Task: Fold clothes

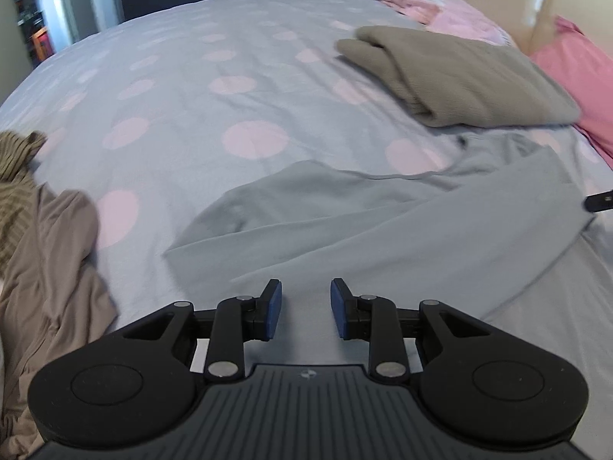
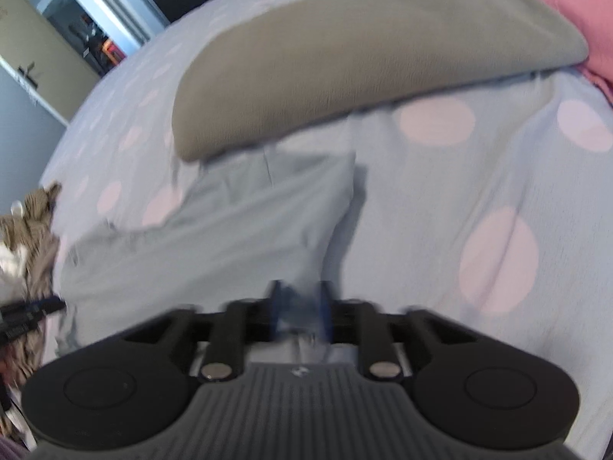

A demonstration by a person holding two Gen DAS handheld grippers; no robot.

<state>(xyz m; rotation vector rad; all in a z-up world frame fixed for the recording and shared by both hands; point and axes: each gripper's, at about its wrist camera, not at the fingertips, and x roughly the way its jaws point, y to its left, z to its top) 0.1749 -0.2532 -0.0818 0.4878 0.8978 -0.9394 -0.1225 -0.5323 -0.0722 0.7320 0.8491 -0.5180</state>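
Observation:
A pale blue-grey garment [image 1: 383, 230] lies spread on the dotted bed sheet [image 1: 191, 96], with one part laid over the rest. My left gripper [image 1: 306, 299] hovers over its near edge, open, with nothing between the blue pads. In the right wrist view the same garment [image 2: 230, 237] runs down toward my right gripper [image 2: 299, 303], which is blurred. Its jaws stand a narrow gap apart with a smear of pale fabric between them; I cannot tell whether they grip it. A folded taupe garment [image 1: 459, 76] lies further back, seen large [image 2: 364, 50] in the right wrist view.
A heap of brown and striped clothes [image 1: 46, 268] lies at the left bed edge. A pink pillow [image 1: 574, 76] and pink bedding [image 1: 440, 7] lie at the right by the headboard. A gripper tip [image 1: 599, 201] shows at the right edge, another [image 2: 27, 314] at the left.

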